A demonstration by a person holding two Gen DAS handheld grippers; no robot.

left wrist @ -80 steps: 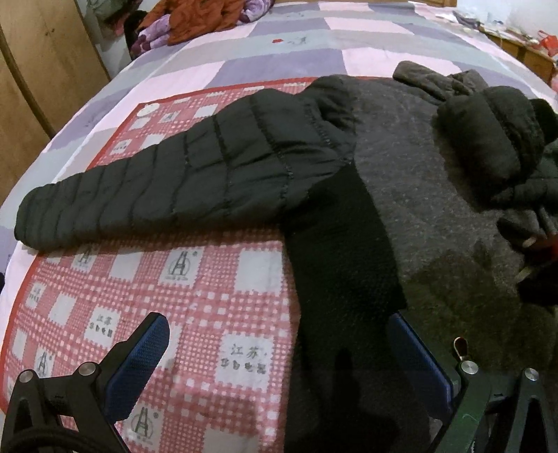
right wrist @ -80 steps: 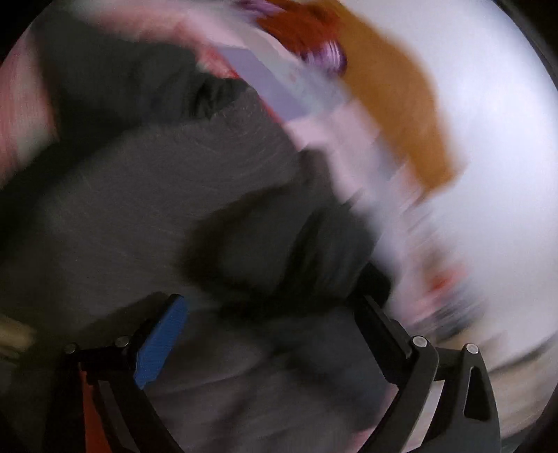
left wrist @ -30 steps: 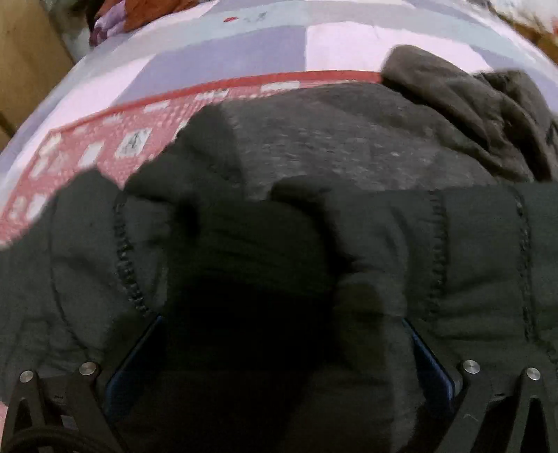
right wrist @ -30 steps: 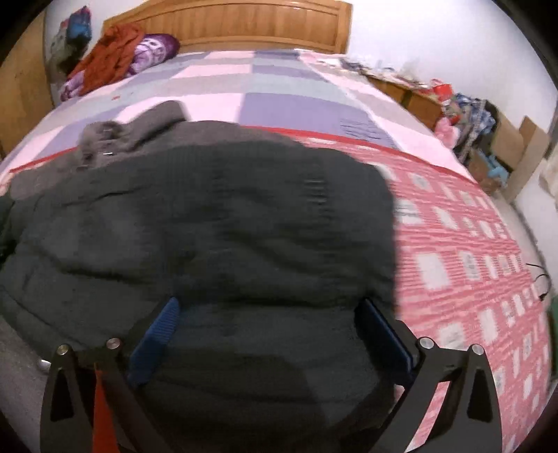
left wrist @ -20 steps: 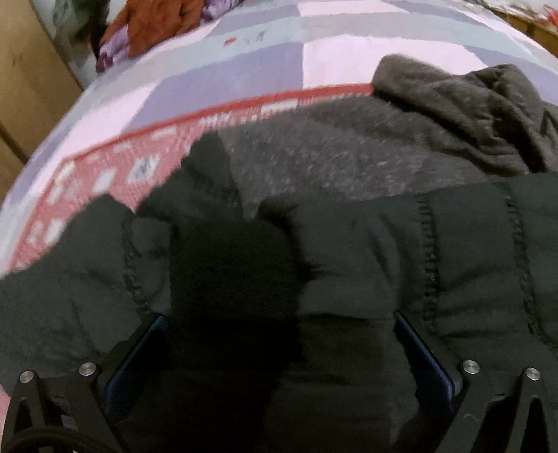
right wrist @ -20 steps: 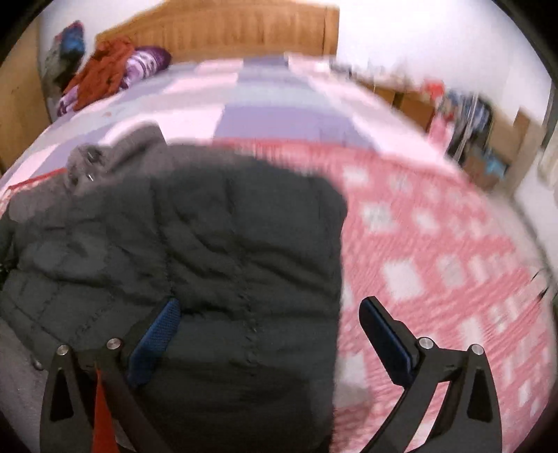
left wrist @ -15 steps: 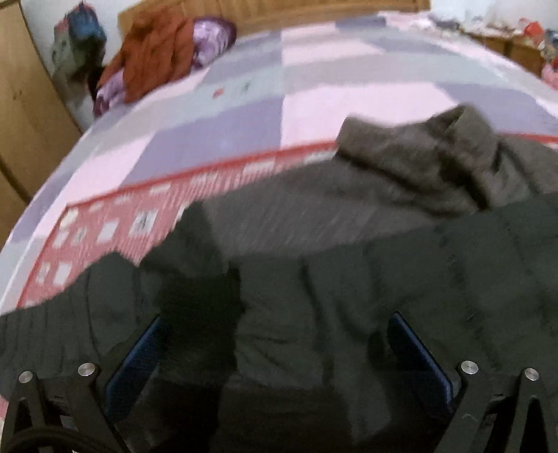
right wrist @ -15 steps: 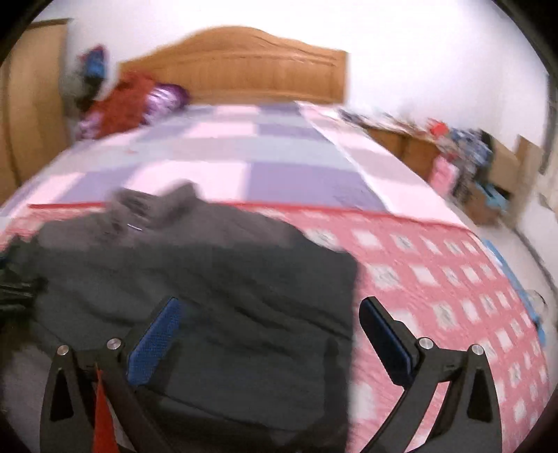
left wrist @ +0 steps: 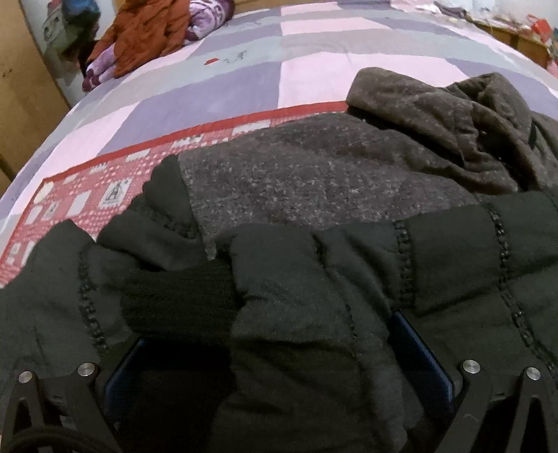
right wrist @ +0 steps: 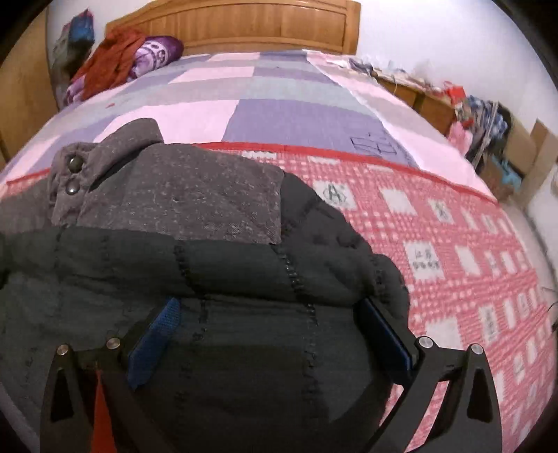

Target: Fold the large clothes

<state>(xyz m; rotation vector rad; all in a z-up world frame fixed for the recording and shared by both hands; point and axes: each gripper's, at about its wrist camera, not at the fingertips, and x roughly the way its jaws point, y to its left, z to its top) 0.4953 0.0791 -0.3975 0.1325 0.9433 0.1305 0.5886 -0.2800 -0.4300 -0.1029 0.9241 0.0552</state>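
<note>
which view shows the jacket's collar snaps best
The right wrist view: two round metal snaps sit unobstructed on the grey collar. The left wrist view shows the collar crumpled, with no snaps visible.

The jacket (left wrist: 314, 181) lies on the checked sheet (right wrist: 453, 244) spread over the bed (right wrist: 244, 90). Both sleeves are folded across its body. A heap of clothes (right wrist: 118, 59) sits at the bed's far left corner by the headboard (right wrist: 244, 24).
</note>
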